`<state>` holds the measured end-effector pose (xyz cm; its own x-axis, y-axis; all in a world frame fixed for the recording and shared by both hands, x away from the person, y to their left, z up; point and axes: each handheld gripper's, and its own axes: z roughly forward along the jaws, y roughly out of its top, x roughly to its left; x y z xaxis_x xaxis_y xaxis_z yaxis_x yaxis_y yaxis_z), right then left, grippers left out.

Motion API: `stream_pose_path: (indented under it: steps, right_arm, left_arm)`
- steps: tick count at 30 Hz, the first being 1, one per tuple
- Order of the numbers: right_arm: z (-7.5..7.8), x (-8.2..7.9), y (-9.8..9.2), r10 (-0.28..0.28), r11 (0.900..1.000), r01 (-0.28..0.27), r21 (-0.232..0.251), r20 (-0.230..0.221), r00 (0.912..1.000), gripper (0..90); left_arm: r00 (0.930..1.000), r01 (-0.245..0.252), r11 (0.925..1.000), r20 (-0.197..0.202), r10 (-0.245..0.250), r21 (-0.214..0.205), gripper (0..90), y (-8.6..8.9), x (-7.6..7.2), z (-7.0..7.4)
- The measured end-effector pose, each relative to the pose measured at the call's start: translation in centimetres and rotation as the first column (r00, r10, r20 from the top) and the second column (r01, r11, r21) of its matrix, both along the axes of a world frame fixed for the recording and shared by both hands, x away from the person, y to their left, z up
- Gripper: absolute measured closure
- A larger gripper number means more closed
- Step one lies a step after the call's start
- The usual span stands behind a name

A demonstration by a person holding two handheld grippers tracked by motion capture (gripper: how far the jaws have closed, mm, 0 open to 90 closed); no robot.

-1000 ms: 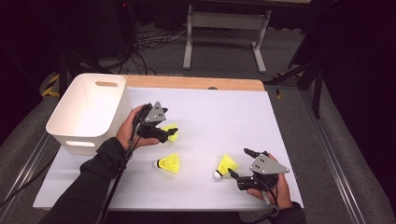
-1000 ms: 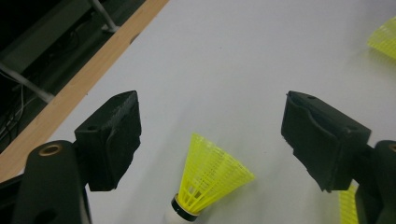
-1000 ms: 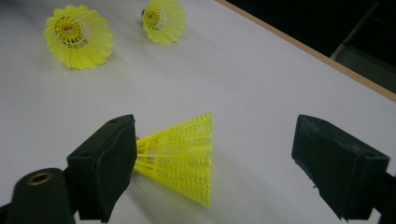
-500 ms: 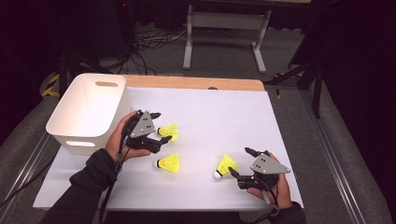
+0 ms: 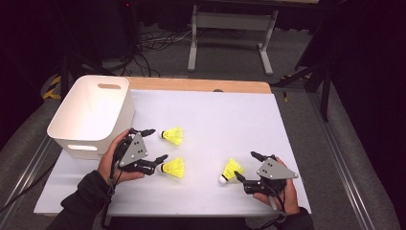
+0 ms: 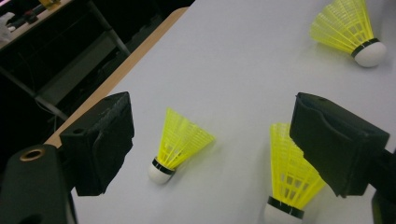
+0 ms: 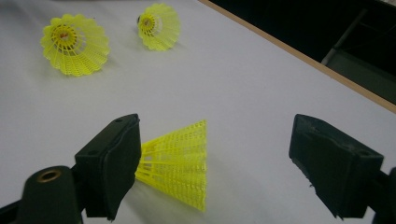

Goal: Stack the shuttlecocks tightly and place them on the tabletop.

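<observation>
Three yellow shuttlecocks with white corks lie on the white table sheet [image 5: 215, 120]. My left gripper [image 5: 154, 143] stands open beside the white bin. The upper shuttlecock [image 5: 172, 135] [image 6: 180, 142] lies just ahead of its jaws. The lower one [image 5: 173, 167] [image 6: 292, 175] lies at its near jaw, partly hidden behind that jaw in the left gripper view. My right gripper [image 5: 244, 165] [image 7: 224, 163] is open at the front right. The third shuttlecock [image 5: 231, 170] [image 7: 180, 163] lies on its side between the jaws, its skirt next to the left jaw.
A white plastic bin [image 5: 91, 115] with handle slots stands at the table's left, close behind my left hand. The wooden table edge [image 5: 201, 85] runs along the back. Dark floor, cables and a metal stand lie beyond.
My left gripper has drawn back from the upper shuttlecock toward the person and the bin's front corner. The shuttlecocks and the right gripper have stayed where they were.
</observation>
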<state>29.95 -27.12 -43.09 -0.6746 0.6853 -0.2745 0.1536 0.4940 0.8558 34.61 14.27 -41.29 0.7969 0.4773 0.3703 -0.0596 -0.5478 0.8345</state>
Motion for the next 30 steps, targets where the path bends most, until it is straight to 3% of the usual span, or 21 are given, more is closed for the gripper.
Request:
stream_pose_path:
  steps: [5,19,30]
  right_arm:
    - [0.1,-0.1,0.0,0.005,1.0000,-0.005,0.001,-0.003,1.0000,18.8]
    - [0.8,-0.2,0.0,0.007,0.9984,-0.007,0.055,0.003,1.0000,15.5]
    - [1.4,-0.3,1.3,0.049,0.9984,-0.048,0.029,-0.031,0.9983,17.9]
  left_arm:
    - [0.9998,0.004,0.9999,0.018,-0.004,-0.015,14.5,0.9,-1.1,-0.5]
    - [0.9998,0.008,0.9969,-0.016,-0.009,-0.079,11.2,3.3,-2.4,-2.2]
    - [0.9989,0.003,0.9934,-0.047,-0.009,-0.115,8.5,5.1,-3.4,-3.4]
